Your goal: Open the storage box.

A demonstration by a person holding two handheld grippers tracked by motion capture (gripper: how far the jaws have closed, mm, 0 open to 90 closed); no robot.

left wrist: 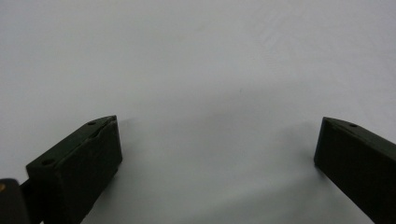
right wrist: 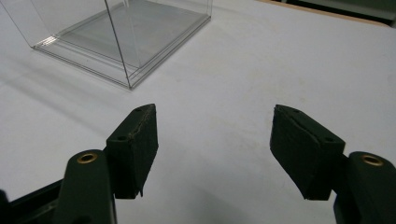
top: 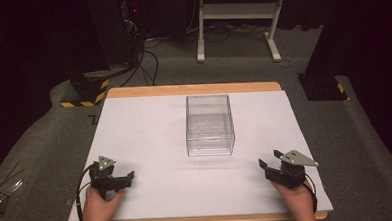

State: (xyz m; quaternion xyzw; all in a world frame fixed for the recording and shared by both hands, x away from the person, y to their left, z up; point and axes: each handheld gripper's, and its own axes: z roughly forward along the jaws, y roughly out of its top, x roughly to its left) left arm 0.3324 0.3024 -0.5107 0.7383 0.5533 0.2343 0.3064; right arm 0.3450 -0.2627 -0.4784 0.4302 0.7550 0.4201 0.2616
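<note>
A clear plastic box (top: 209,125) stands open-topped in the middle of the white table (top: 150,142), with nothing visible inside. My left gripper (top: 127,179) rests near the front left of the table, held by a hand, its jaws open over bare white surface (left wrist: 215,140). My right gripper (top: 269,161) sits at the front right, also in a hand, jaws spread wide and holding nothing. In the right gripper view the box's corner (right wrist: 126,51) lies ahead and to the left of the open gripper (right wrist: 215,126).
The table's wooden edge (top: 193,89) runs along the back. On the floor beyond stand a white frame (top: 237,18), cables (top: 144,57) and a black stand with yellow stripes (top: 85,93). Another dark base (top: 323,87) is at the right.
</note>
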